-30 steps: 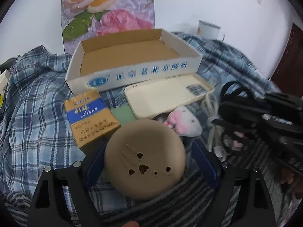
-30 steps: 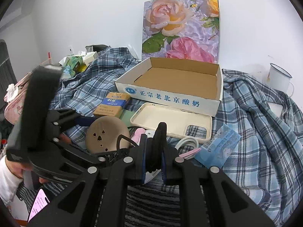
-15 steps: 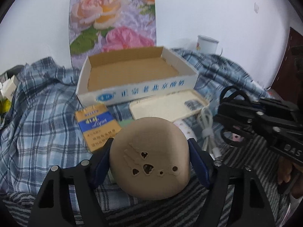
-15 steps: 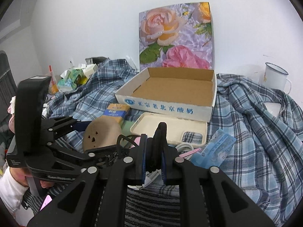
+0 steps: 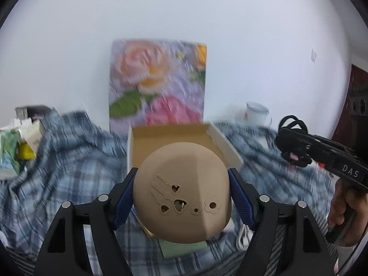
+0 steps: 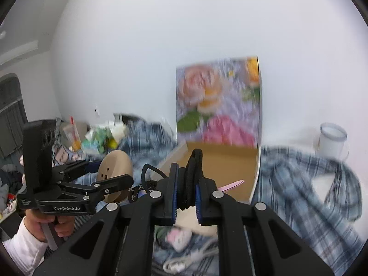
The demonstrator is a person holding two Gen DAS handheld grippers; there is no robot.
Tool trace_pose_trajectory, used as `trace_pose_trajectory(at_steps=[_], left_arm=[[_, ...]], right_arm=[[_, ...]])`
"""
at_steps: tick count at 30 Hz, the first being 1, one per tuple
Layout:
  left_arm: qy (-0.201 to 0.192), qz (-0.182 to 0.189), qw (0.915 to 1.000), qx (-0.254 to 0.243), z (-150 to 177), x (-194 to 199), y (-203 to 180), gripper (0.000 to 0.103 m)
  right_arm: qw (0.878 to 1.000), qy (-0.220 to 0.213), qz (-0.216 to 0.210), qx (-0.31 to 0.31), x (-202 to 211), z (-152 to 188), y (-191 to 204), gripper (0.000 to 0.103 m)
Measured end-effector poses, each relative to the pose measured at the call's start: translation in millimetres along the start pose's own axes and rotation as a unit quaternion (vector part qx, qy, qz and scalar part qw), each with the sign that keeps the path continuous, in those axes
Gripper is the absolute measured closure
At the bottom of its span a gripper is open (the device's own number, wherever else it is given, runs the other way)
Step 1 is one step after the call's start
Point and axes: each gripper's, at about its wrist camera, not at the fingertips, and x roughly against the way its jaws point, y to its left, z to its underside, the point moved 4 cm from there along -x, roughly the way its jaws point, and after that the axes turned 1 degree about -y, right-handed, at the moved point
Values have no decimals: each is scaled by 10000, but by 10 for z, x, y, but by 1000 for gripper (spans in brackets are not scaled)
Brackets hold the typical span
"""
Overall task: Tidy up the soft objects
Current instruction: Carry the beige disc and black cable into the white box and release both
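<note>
Two hand-held grippers are each carrying something above a surface draped in blue plaid cloth point(image 5: 69, 165). The left hand-held gripper point(image 5: 181, 195) is gripping a tan dome-shaped soft pad point(image 5: 181, 193) with small cut-out holes, its blue pads point(image 5: 124, 195) pressing on either side; the pad is hanging in the air in front of the open cardboard box point(image 5: 172, 138). The right hand-held gripper point(image 6: 186, 197) is standing nearly closed, pinching a bundle of black hair ties point(image 6: 192, 179), with loops sticking up above the fingers. In the right wrist view the box point(image 6: 230, 168) is lying just beyond the fingertips, and a floral bag point(image 6: 218, 101) is standing upright behind it against the white wall. A white mug point(image 6: 332, 140) is sitting to the right, well apart. Below the right gripper, a small pink-and-white plush point(image 6: 179, 237) and a white cable point(image 6: 191, 257) are lying on the cloth. A person's hand point(image 6: 46, 223) is holding the left gripper's handle.
</note>
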Motion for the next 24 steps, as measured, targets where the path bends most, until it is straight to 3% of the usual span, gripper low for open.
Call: trace_pose_trajectory(at_steps=[7, 24], left_arm=[[-569, -159, 9983, -12, -563, 134, 145, 25], [-1189, -47, 9921, -387, -1495, -191, -19, 25]], right_arm=[[9977, -498, 123, 435, -14, -536, 74, 91], [9916, -1110, 38, 668, -373, -1491, -70, 91]])
